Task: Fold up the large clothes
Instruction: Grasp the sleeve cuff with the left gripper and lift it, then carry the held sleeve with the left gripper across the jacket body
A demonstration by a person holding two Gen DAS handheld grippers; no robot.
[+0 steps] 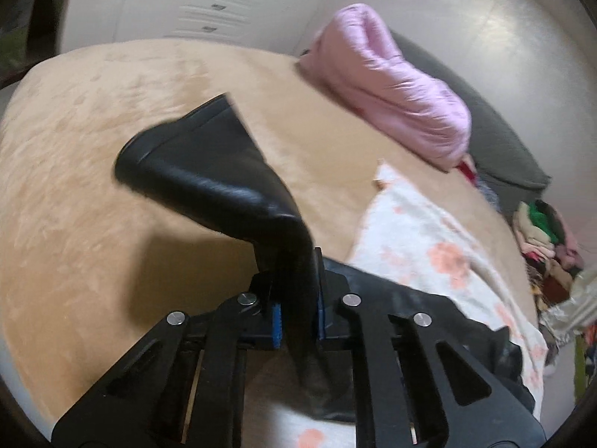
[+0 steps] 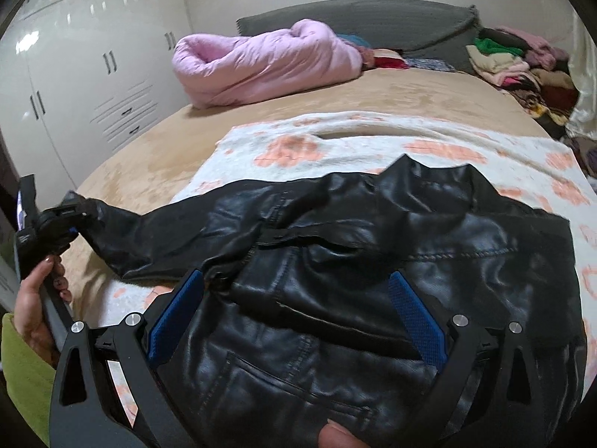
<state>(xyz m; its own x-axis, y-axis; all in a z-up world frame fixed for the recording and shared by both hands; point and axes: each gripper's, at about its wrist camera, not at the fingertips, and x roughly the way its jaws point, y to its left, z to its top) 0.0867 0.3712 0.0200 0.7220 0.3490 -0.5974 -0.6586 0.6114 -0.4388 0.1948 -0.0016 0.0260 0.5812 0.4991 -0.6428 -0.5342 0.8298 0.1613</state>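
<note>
A black leather jacket (image 2: 335, 246) lies spread on a white blanket with orange flowers (image 2: 373, 138) on the bed. One sleeve (image 2: 149, 235) stretches out to the left. My left gripper (image 2: 63, 220) is shut on that sleeve's end, with a hand (image 2: 33, 298) holding it. In the left wrist view the sleeve (image 1: 209, 171) rises bent from between the blue pads of the left gripper (image 1: 294, 298), lifted off the bed. My right gripper (image 2: 296, 280) hovers over the jacket's body, open wide; its blue pads (image 2: 175, 313) touch nothing.
The bed has a beige cover (image 1: 93, 149). A rolled pink duvet (image 2: 261, 63) lies near the grey headboard (image 2: 373, 18). A pile of mixed clothes (image 2: 522, 71) sits at the far right corner. White wardrobes (image 2: 93, 74) stand along the left side.
</note>
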